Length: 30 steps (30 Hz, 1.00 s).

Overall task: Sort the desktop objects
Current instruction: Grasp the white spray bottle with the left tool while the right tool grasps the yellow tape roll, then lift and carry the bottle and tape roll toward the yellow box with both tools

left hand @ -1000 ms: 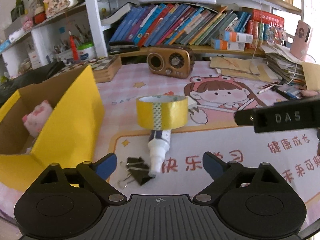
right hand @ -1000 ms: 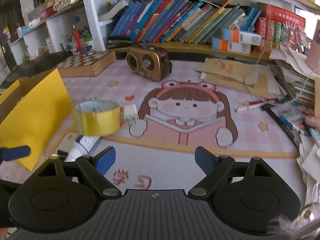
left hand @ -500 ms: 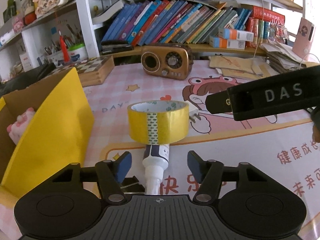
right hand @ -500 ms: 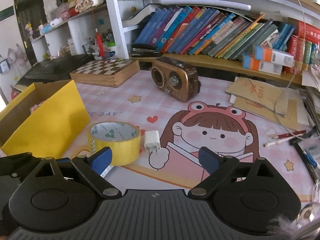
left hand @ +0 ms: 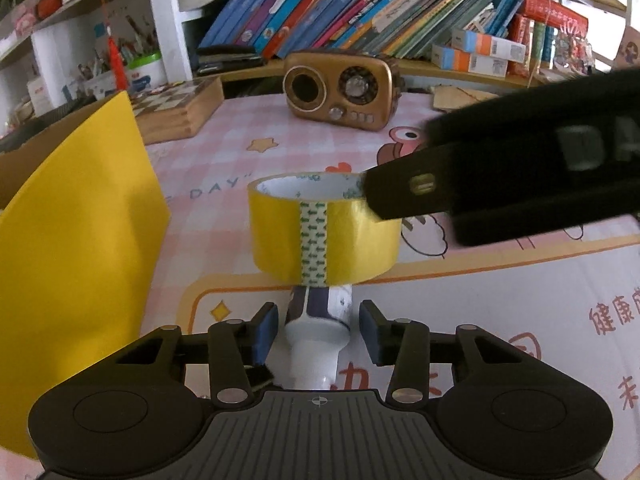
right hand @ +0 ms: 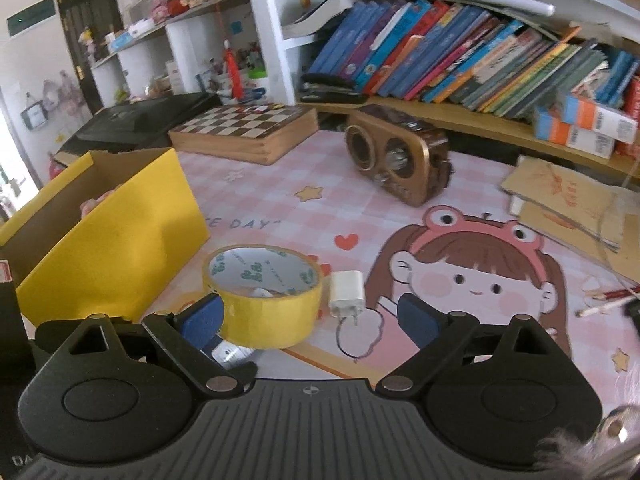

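The left hand-held gripper (left hand: 318, 334) is closing around a white bottle (left hand: 318, 330) lying on the table (left hand: 500, 300) under the yellow tape roll (left hand: 324, 228), its pads not yet touching, while the right hand-held gripper (right hand: 310, 318) stands wide open, empty, at the roll.

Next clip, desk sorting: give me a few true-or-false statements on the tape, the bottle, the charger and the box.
1. The yellow tape roll lies inside the yellow box. False: it sits on the desk mat beside the box.
2. A white bottle lies between the left gripper's closing jaws. True.
3. The white charger stands on the radio. False: it lies on the mat beside the tape.
4. The right gripper is open. True.
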{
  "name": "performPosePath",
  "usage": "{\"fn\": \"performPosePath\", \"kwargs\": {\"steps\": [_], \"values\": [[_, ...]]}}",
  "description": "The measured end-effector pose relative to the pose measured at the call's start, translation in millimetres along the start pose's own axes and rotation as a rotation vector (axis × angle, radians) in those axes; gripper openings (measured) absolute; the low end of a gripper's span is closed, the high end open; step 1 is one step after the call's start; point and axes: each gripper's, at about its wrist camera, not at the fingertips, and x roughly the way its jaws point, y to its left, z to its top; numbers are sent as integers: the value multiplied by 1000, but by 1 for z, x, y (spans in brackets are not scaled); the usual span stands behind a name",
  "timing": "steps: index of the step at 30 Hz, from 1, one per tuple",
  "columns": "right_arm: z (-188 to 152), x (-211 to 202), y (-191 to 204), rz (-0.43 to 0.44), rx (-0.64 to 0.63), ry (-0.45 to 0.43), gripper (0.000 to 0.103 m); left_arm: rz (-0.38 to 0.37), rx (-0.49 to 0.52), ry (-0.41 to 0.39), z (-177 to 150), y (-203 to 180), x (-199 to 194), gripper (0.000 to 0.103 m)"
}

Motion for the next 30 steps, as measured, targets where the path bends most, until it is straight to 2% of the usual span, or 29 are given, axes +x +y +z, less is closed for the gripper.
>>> {"fn": "performPosePath", "kwargs": {"steps": [7,11,16,18,20,22,24,30], "values": [[12,39,5,109,22,96,94,1,31,-11,2,-3,1,43],[16,57,5,129,46,143,94,2,34,-10,3,-4,2,43],[18,73,5,166,76,162,95,-7,22,-7,5,-3,4,43],[18,77,6,169,79,176,95,-18,12,-6,5,-3,5,40],[18,78,9,163,67,177,91,-16,12,-6,5,-3,6,39],[19,78,11,150,49,179,90,-20,16,-10,5,-2,6,32],[18,75,13,146,28,178,89,-25,12,-5,5,-1,5,31],[22,47,9,152,39,76,89,-63,-26,13,2,6,-8,31]]}}
